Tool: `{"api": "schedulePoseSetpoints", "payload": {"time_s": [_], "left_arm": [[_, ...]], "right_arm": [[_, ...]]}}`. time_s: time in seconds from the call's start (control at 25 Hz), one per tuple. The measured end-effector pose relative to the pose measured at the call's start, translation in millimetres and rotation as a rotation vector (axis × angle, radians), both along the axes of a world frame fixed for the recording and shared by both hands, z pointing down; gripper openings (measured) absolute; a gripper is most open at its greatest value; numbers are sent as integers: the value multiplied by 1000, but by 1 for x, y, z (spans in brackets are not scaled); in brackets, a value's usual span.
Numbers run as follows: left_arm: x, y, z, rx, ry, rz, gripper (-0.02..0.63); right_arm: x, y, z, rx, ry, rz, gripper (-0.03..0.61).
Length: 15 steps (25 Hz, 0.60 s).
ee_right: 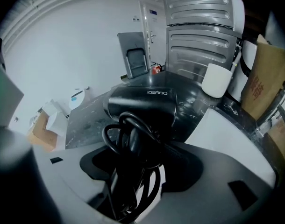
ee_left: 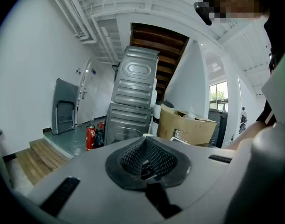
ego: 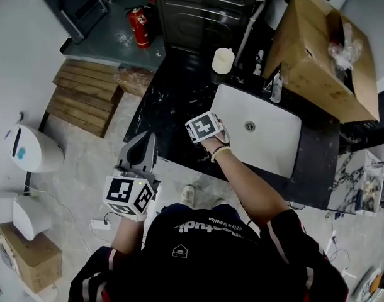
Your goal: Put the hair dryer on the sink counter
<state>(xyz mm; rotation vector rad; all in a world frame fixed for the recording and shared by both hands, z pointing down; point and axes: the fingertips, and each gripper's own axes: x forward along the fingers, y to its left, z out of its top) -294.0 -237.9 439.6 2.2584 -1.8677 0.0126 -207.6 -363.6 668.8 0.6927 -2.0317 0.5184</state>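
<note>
Right gripper [ee_right: 138,171]: clamped on dryer [ee_right: 142,106] and cord [ee_right: 118,139], held over counter [ego: 173,99]
Left gripper [ee_left: 145,164]: closed up, empty
Nearby: sink [ego: 267,143], white cup [ego: 223,60], box [ego: 318,61]

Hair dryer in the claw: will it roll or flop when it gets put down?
The hair dryer has a rounded, shiny black body, so it may roll or slide a little on the smooth sink counter. Its looped cord looks floppy and could spring loose once released.
</note>
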Motion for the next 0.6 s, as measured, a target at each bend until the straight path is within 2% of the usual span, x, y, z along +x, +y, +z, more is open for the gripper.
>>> {"api": "schedulePoseSetpoints", "payload": {"time_s": [0.24,0.36,0.6], "left_arm": [[-2,2,0,-1,2,-7,15],[-3,4,1,-3,4,-10,15],[-4,8,-1,5,5,-19,15]], "right_arm": [[-2,5,-2,-15,-20,-5,290],[-3,-2,-7,29,-36,-5,296],[-2,4,-8,30,-46,-12,316]]}}
